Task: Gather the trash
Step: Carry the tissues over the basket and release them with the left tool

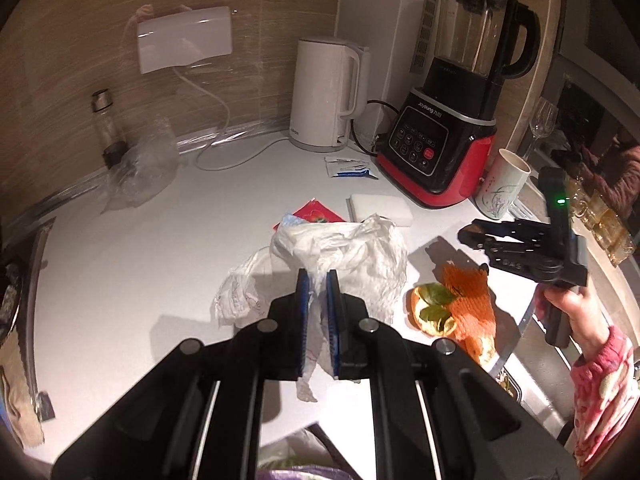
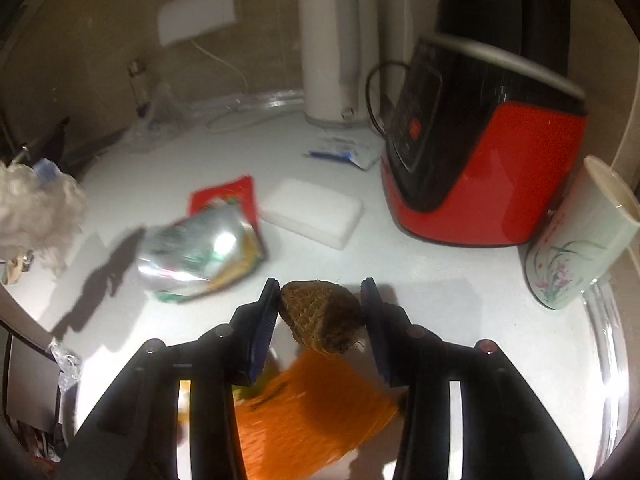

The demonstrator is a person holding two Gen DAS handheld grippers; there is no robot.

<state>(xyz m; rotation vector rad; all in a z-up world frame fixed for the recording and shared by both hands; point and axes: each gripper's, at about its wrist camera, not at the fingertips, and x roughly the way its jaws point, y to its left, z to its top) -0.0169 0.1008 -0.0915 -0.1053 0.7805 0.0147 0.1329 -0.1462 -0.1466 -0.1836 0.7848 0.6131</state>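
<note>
My left gripper (image 1: 318,280) is shut on a crumpled white plastic bag (image 1: 360,252), held above the white counter (image 1: 120,272). It shows as a white bunch at the left edge of the right wrist view (image 2: 36,208). My right gripper (image 2: 320,292) is open, its jaws either side of a brown netted lump (image 2: 320,316) above orange foam netting (image 2: 304,408). From the left wrist view the right gripper (image 1: 480,240) hovers over the orange netting (image 1: 472,300) and citrus peel with leaves (image 1: 432,308). A silver snack wrapper (image 2: 200,256) and a red packet (image 2: 228,196) lie on the counter.
A red and black blender (image 1: 444,136), a white kettle (image 1: 324,96), a floral cup (image 1: 504,184), a white sponge block (image 1: 380,208), a blue-and-white sachet (image 1: 352,168) and a clear bag with a bottle (image 1: 136,160) stand around the counter. A sink rim (image 2: 608,360) lies at the right.
</note>
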